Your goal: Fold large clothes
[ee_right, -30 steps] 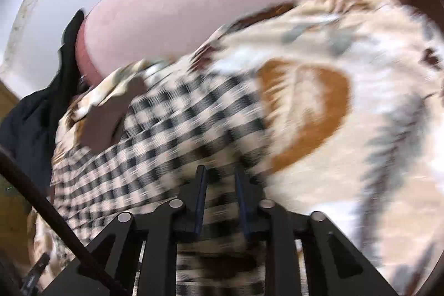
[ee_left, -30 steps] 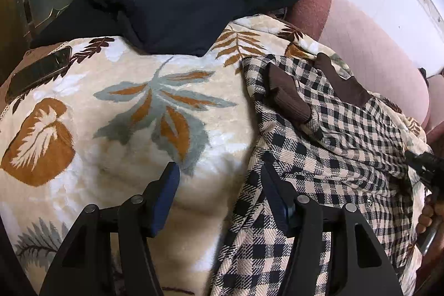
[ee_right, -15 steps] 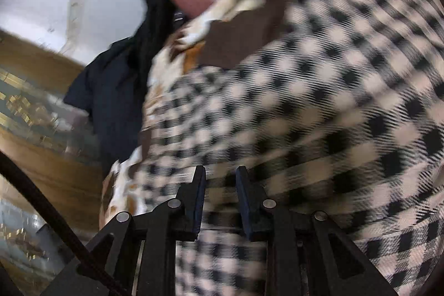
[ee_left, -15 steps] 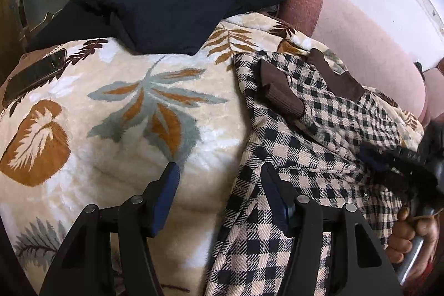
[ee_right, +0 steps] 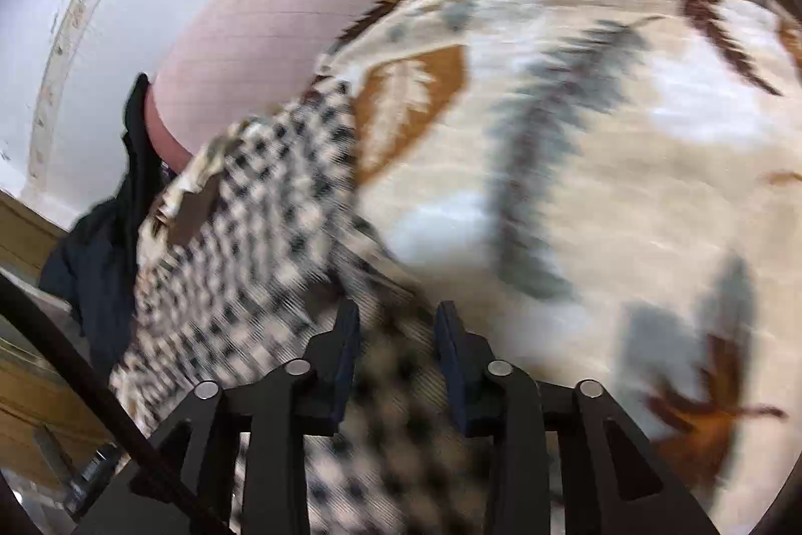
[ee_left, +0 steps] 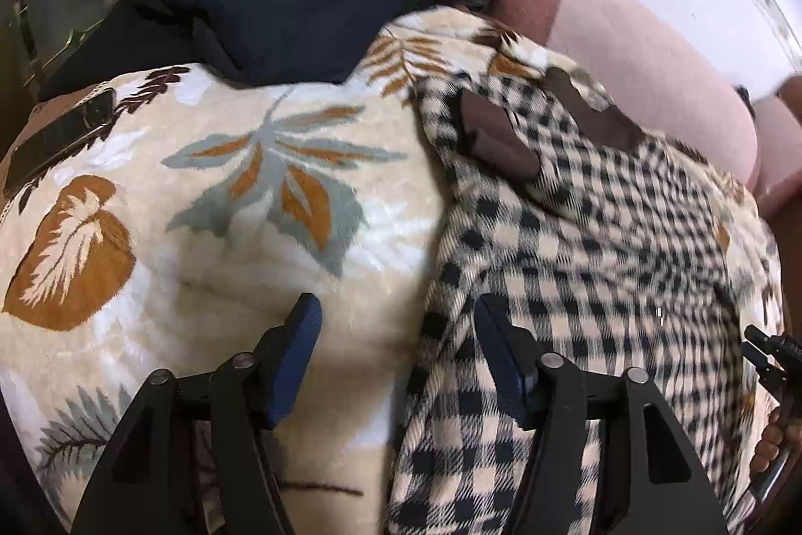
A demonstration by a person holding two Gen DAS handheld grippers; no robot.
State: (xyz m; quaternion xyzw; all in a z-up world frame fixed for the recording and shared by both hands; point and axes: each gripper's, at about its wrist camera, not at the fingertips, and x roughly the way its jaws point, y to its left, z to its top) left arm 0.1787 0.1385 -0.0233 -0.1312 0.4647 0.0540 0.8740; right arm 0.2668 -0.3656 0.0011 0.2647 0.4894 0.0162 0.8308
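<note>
I judge the checked shirt [ee_left: 576, 264] soft, light and floppy; it lies across the right half of the left view on a plush leaf-print blanket [ee_left: 210, 204], so I'd take its thicker hem edge. My left gripper [ee_left: 396, 334] is spreading, the hem just inside its right pad. My right gripper [ee_right: 396, 334] is opening too, blurred cloth between its fingers, seemingly unpinched.

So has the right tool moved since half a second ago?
Yes. The right tool swung from over the checked shirt toward its edge beside the leaf-print blanket.
</note>
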